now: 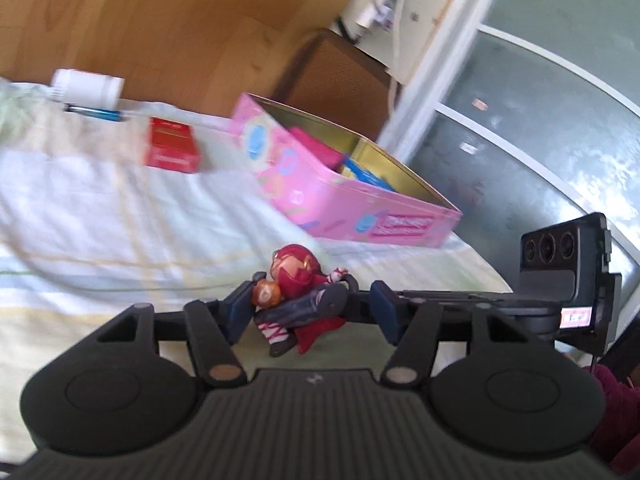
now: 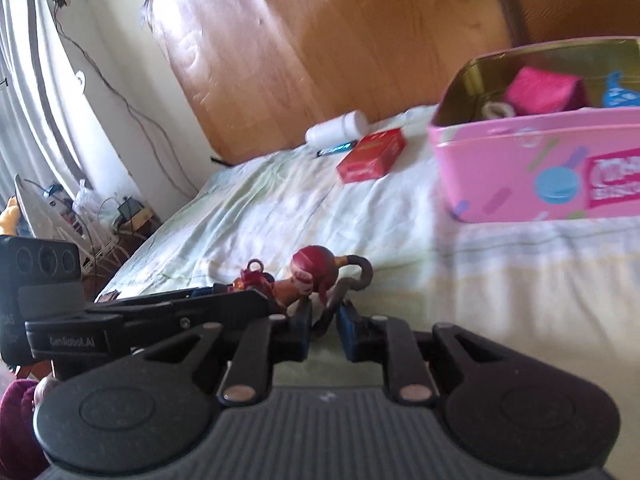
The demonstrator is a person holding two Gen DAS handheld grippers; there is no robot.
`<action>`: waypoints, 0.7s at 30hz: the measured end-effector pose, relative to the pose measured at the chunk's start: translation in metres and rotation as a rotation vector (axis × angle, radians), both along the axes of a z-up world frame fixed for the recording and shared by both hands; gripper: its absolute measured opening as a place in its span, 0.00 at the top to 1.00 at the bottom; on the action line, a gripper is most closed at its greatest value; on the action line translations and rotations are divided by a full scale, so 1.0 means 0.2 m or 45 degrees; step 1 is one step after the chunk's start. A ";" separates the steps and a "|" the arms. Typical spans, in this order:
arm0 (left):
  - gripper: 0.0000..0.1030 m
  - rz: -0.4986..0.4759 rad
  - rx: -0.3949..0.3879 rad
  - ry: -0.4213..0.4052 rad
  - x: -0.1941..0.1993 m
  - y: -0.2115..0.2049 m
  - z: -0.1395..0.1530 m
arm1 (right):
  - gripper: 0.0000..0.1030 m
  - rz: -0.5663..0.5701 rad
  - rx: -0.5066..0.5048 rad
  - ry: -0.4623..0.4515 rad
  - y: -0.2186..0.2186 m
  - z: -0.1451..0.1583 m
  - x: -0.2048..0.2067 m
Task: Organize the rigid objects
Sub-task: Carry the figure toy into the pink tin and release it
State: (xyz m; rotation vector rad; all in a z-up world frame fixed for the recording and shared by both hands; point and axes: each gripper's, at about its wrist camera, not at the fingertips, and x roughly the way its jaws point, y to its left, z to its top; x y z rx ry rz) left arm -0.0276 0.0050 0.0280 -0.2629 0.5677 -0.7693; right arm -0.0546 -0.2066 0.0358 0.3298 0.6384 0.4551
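Observation:
A small red-helmeted figurine (image 1: pixel 296 276) lies on the pale bedsheet (image 1: pixel 120 220), between the jaws of my left gripper (image 1: pixel 314 314). The left pad touches its orange part, while the right pad stands clear of it, so this gripper is open. In the right wrist view the figurine (image 2: pixel 314 268) lies just ahead of my right gripper (image 2: pixel 325 330), whose narrow jaws are shut on its thin dark curved piece. The two grippers meet at the figurine from opposite sides. An open pink tin (image 1: pixel 360 216) (image 2: pixel 520 168) stands further back on the bed.
The tin holds a pink box (image 2: pixel 544 92) and blue items. A red box (image 1: pixel 172 148), a white bottle (image 1: pixel 88 88) and a blue pen (image 1: pixel 94 113) lie near the wooden headboard (image 1: pixel 160 20). The bed's edge drops off to the left in the right wrist view.

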 end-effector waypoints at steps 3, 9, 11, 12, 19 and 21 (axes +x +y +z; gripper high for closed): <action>0.38 -0.086 0.034 -0.018 0.00 -0.13 0.00 | 0.85 -0.084 -0.044 -0.040 -0.08 0.01 -0.11; 0.38 -0.254 0.053 -0.031 0.05 -0.40 0.03 | 0.85 -0.274 -0.050 -0.091 -0.31 0.03 -0.27; 0.38 -0.286 0.055 -0.048 0.07 -0.48 0.06 | 0.85 -0.322 -0.056 -0.129 -0.37 0.05 -0.29; 0.38 -0.298 0.055 -0.060 0.09 -0.51 0.09 | 0.85 -0.346 -0.065 -0.156 -0.40 0.07 -0.30; 0.37 -0.326 0.057 -0.172 0.25 -0.73 0.25 | 0.85 -0.463 -0.075 -0.322 -0.58 0.19 -0.20; 0.37 -0.316 0.061 -0.185 0.31 -0.79 0.27 | 0.85 -0.492 -0.088 -0.349 -0.63 0.21 -0.14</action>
